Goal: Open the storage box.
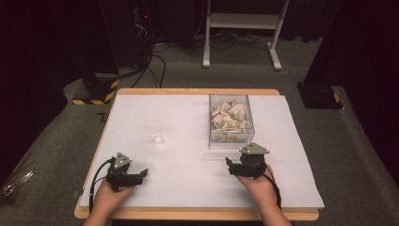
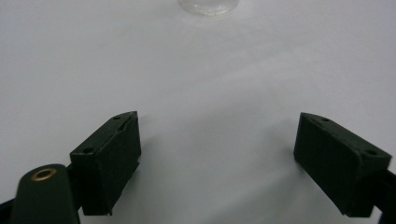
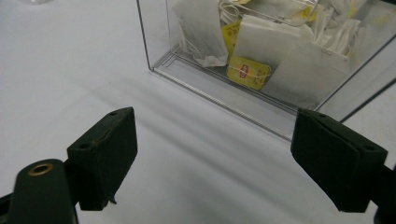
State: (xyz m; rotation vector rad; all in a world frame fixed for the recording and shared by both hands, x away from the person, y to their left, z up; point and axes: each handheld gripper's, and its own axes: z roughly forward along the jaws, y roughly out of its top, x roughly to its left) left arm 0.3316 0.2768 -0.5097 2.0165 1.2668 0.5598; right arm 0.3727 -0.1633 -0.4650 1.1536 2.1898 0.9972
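A clear plastic box (image 1: 231, 140) full of white tea bags (image 1: 229, 117) with yellow tags stands right of the table's middle. In the right gripper view its near wall (image 3: 224, 100) rises just ahead, and the tea bags (image 3: 261, 44) lie piled behind it. A clear plastic cup (image 1: 154, 133) stands upright left of the middle; its base (image 2: 208, 5) shows at the top of the left gripper view. My left gripper (image 1: 141, 175) rests near the front left, open and empty. My right gripper (image 1: 229, 165) hovers just in front of the box, open and empty.
A white sheet (image 1: 188, 155) covers the wooden table (image 1: 197, 215). Beyond the far edge are a white stand's legs (image 1: 244, 37), cables on the floor and a black-and-yellow striped base (image 1: 94, 94). A dark block (image 1: 320, 96) sits on the floor at the right.
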